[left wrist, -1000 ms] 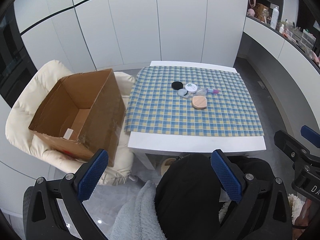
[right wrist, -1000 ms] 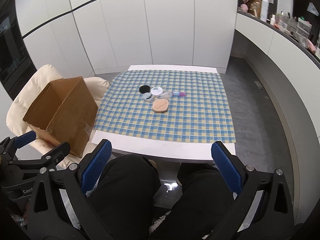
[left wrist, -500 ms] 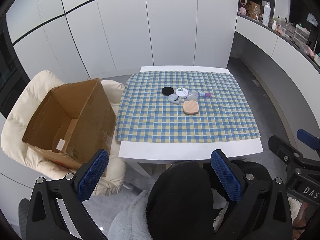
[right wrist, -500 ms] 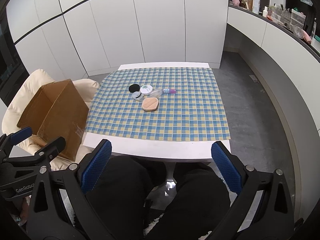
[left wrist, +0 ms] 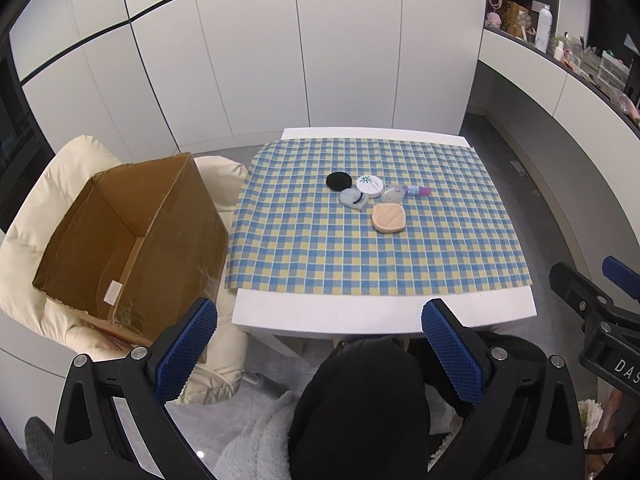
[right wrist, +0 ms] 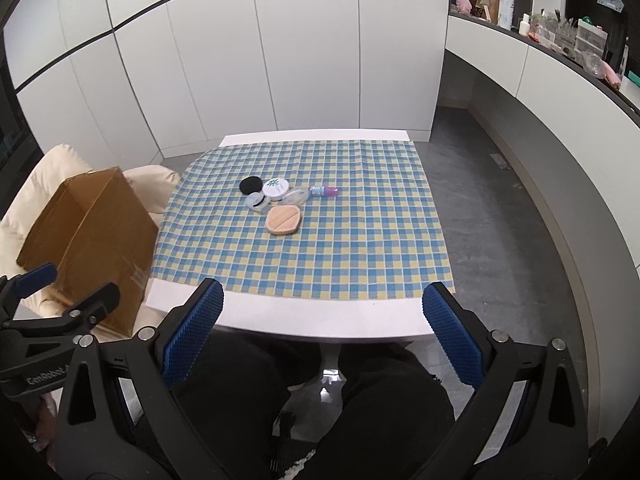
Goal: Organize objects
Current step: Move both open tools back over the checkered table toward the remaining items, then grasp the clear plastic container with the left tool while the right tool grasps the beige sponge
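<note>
The box (right wrist: 86,240) hides its inside from the right view; shelf clutter (left wrist: 588,60) is too small to identify; the chair (left wrist: 36,208) runs off-frame.

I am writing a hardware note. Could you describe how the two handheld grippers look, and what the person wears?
Both the left gripper and the right gripper have black angular plastic frames with silver screws and two fingers faced with blue, diamond-textured pads. White lettering, partly cut off, marks each body seen from the other camera. The person wears black trousers, and a grey fluffy garment.
</note>
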A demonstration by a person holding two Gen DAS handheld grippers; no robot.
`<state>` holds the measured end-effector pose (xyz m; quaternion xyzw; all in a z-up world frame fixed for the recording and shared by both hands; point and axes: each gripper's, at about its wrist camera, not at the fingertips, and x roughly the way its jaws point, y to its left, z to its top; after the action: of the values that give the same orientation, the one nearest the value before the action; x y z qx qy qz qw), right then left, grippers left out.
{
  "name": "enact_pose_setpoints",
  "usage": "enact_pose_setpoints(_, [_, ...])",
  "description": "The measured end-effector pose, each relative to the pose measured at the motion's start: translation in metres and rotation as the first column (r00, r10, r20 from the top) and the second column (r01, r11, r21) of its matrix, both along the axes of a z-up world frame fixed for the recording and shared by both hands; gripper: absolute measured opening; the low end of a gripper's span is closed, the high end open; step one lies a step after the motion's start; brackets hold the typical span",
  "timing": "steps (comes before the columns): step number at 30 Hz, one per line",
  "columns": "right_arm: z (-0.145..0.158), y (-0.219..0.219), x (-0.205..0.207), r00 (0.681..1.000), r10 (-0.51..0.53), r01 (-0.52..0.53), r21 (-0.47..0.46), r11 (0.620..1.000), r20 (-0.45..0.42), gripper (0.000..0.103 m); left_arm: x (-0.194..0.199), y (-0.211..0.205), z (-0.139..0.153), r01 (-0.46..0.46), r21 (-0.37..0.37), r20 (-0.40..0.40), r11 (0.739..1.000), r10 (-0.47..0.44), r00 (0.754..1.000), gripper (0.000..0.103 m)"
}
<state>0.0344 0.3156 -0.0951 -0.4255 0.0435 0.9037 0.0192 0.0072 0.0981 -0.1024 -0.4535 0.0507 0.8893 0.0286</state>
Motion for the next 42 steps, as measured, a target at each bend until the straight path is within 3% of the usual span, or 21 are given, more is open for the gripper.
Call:
enact_pose_setpoints(14, [-0.044,0.009,-0.063,0.998,-0.007,0.007,0.000,1.000,0.069,0.101,-0.063,0.000,-0.034,-0.036,-0.003,0.038,0.999,0.036,0.999,0.102])
enact_pose_setpoints(25, [-0.103,0.005,-0.141,0.989,0.010,-0.014,0.027,1.000,0.149,0.101,-0.145,0.000,-0.083,-0.044,-0.001,0.030,0.999,0.044,0.999,0.102])
enact_pose_setpoints(29, [-0.127,0.001,-0.170,0.985,0.023,-0.028,0.025,0.999,0.174,0.101,-0.177,0.001,-0.104,-0.036,0.038,0.041,0.999,0.034,0.999,0.102])
enact_pose_setpoints(42, [-0.189,-0.034,-0.234,0.977,0.172,-0.181,0.061,0.982,0.123,0.101,-0.240,-0.007,-0.167,-0.052,0.028,0.111,0.998,0.049,0.993,0.102])
